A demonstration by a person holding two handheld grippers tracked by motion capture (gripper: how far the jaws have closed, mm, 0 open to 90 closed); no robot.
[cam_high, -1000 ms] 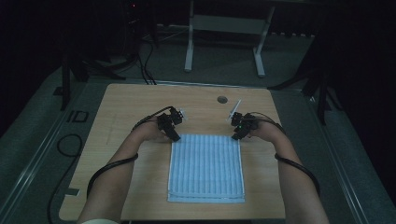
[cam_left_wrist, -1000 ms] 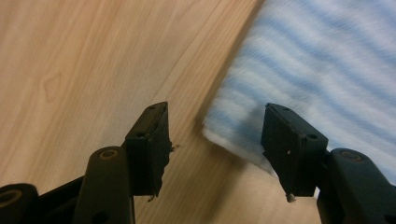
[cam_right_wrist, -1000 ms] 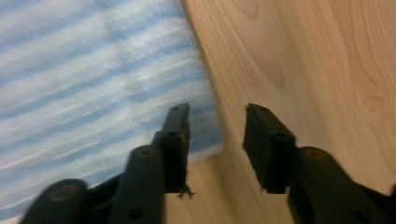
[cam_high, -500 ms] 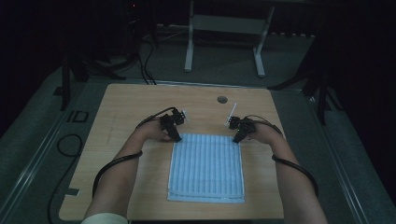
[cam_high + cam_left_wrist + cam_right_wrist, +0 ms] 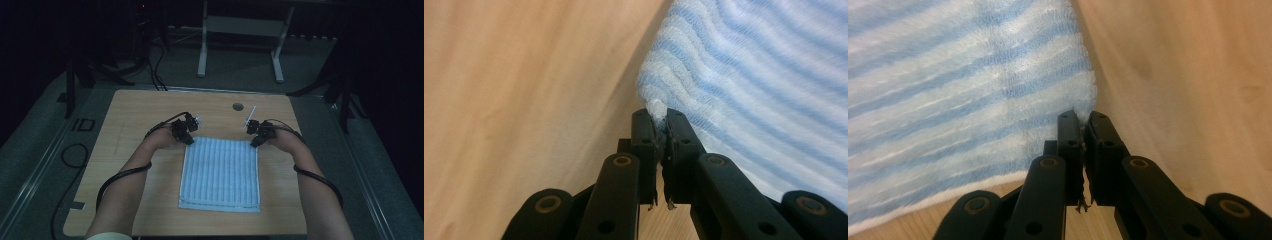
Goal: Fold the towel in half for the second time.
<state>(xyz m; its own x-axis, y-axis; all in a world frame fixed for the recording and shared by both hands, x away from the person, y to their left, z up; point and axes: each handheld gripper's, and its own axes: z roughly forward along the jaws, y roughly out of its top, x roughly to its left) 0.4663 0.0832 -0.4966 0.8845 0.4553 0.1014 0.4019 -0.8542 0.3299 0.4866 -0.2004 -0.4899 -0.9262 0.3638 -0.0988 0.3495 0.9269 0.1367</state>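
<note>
A person pinches the two far corners of a folded striped towel, one hand-held gripper on each.

A blue-and-white striped towel [image 5: 221, 172] lies flat in a rectangle on the middle of the wooden counter [image 5: 145, 115], with layered edges showing at its near end. The left hand-held gripper [image 5: 186, 137] sits at the towel's far left corner; in the left gripper view its jaws are closed tight with a tuft of towel between the tips. The right hand-held gripper [image 5: 255, 140] sits at the far right corner; its jaws are almost fully closed on the very edge of the corner. Judging from this, the towel is already folded at least once and both corners are gripped; bringing the far edge toward the near edge is probably what remains.
</note>
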